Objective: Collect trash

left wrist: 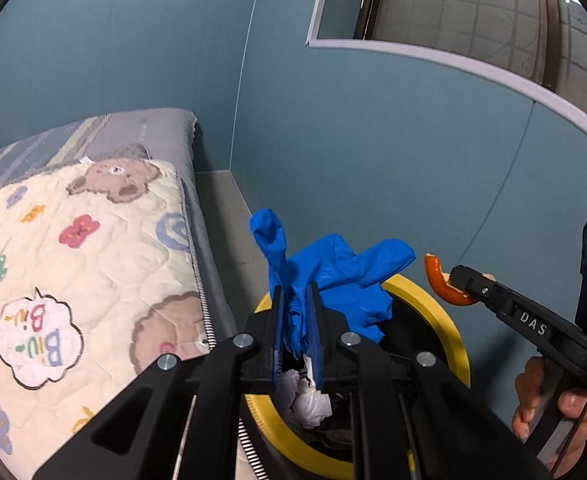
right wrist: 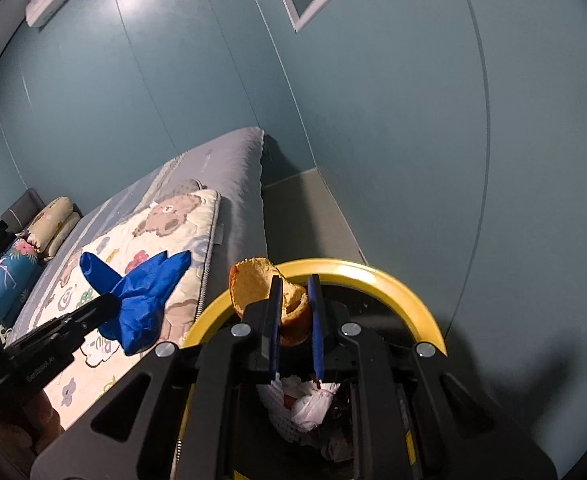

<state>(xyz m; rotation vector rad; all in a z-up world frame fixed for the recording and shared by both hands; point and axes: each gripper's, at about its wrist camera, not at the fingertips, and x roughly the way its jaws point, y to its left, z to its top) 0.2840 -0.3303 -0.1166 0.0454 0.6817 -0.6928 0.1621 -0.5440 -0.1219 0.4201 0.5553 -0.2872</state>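
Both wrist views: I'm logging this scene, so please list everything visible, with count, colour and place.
Glove: one, blue, clamped in left gripper above the bin.
Orange peel: one, orange, clamped in right gripper above the bin.
Bin: one, yellow rim, on floor beside the bed.
Crumpled tissues: several, white, inside bin.
Bed: one, grey, left of bin.
Quilt: one, cream with cartoon bears, on bed.
Pillows: some, far end.
Left gripper: black, shut.
Right gripper: black, shut.
Hand: one, on right gripper's handle.

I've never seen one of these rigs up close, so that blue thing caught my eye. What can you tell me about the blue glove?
The blue glove looks like thin, crinkled disposable rubber. It is limp and crumpled, fingers splaying upward, pinched in the shut left gripper. It hangs above the yellow-rimmed bin, beside the bed's quilt, touching only the gripper's pads.
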